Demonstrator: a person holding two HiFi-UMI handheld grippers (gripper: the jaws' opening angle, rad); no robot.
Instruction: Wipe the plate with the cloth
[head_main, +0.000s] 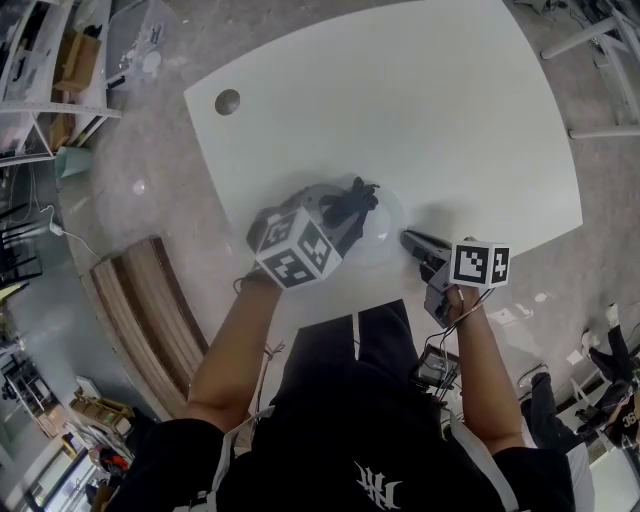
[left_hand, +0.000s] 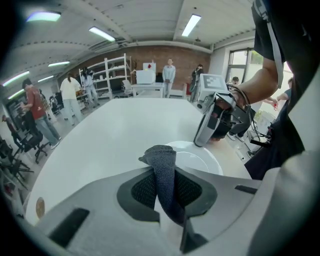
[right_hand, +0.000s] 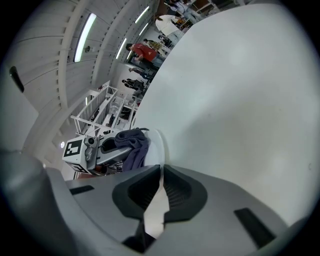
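Observation:
A white plate (head_main: 385, 240) lies near the front edge of the white table (head_main: 420, 100). My left gripper (head_main: 335, 225) is shut on a dark grey cloth (head_main: 352, 200) and holds it over the plate's left side. In the left gripper view the cloth (left_hand: 161, 157) sticks up between the jaws, with the plate (left_hand: 200, 160) just beyond. My right gripper (head_main: 408, 240) grips the plate's right rim. In the right gripper view the pads press on the thin white rim (right_hand: 159, 145), and the cloth (right_hand: 131, 147) hangs at the plate's far side.
A round cable hole (head_main: 227, 101) sits in the table's far left corner. A wooden bench (head_main: 150, 310) stands left of the table on the floor. Shelving (left_hand: 112, 75) and several standing people fill the room behind.

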